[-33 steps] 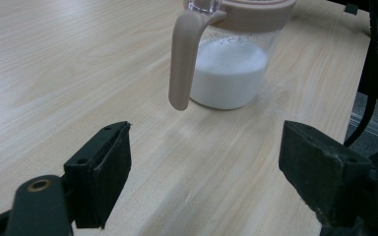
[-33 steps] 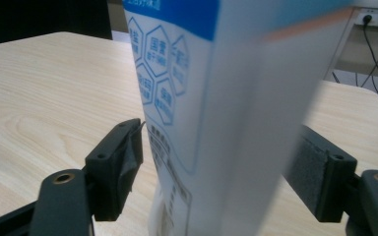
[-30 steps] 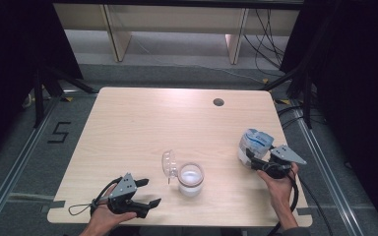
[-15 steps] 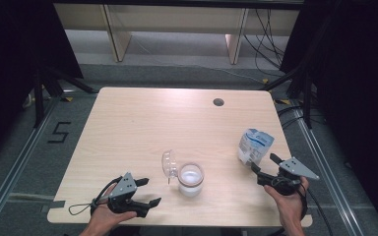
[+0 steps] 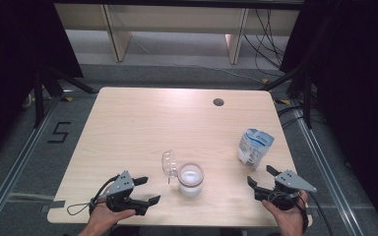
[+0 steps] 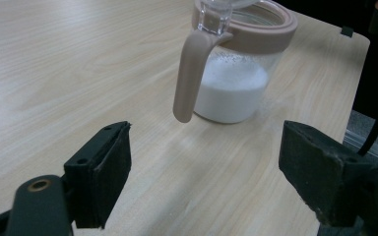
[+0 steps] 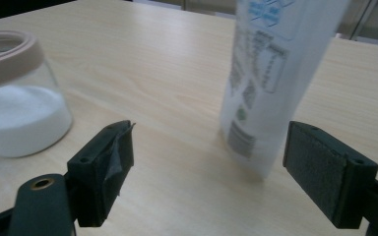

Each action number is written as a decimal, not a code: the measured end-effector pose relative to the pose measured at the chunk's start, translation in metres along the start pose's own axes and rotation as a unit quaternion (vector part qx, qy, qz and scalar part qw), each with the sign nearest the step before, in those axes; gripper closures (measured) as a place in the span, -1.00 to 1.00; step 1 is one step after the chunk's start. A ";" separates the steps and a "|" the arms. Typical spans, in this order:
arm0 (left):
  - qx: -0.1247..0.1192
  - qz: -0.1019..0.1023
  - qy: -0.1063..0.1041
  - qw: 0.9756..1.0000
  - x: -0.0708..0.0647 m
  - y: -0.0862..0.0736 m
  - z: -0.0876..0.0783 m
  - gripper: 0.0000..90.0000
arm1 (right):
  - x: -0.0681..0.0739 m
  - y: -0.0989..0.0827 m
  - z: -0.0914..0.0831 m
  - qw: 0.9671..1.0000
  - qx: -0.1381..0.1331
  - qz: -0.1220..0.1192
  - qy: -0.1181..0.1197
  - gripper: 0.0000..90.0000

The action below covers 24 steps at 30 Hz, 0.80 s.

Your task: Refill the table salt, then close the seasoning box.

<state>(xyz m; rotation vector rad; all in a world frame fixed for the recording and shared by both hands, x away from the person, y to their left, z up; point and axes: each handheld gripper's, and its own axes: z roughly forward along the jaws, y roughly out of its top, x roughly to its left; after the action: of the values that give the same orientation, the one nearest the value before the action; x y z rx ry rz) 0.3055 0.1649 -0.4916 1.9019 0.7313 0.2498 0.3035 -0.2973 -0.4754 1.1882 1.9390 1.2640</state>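
Right gripper (image 5: 262,178) jaws spread, just been widening, nothing between; near front right corner of pale wooden table (image 5: 142,123), just short of upright white-blue plastic pouch (image 5: 254,146). Left gripper (image 5: 146,190) released, front edge, facing lidded-open glass jar of white powder (image 5: 190,179)

The table (image 5: 142,123) is pale wood-grain laminate, smooth with a soft sheen. Just ahead of the left gripper (image 5: 145,191), the jar (image 6: 236,73) is clear glossy plastic or glass, with a matt beige plastic rim and handle and fine white powder inside. Ahead of the right gripper (image 5: 263,174), the pouch (image 7: 270,73) is thin printed white film, faintly glossy. Both grippers' pads (image 7: 332,172) look matt, black and rubbery.
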 end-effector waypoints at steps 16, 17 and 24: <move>-0.024 -0.021 0.025 0.999 0.003 0.025 -0.007 -0.50 | 0.025 -0.007 -0.006 0.999 0.019 -0.026 0.034 -0.53; -0.029 -0.017 0.017 0.999 0.005 0.028 -0.006 -0.50 | 0.029 -0.008 -0.008 0.999 0.028 -0.013 0.028 -0.53; -0.032 -0.014 0.023 0.999 0.006 0.039 -0.005 -0.44 | 0.032 -0.009 -0.009 0.999 0.029 -0.024 0.031 -0.53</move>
<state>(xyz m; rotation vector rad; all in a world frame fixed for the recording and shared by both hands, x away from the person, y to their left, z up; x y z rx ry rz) 0.3219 0.1614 -0.4560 1.8292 0.7719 0.2956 0.2779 -0.2748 -0.4784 1.1353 2.0497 1.2424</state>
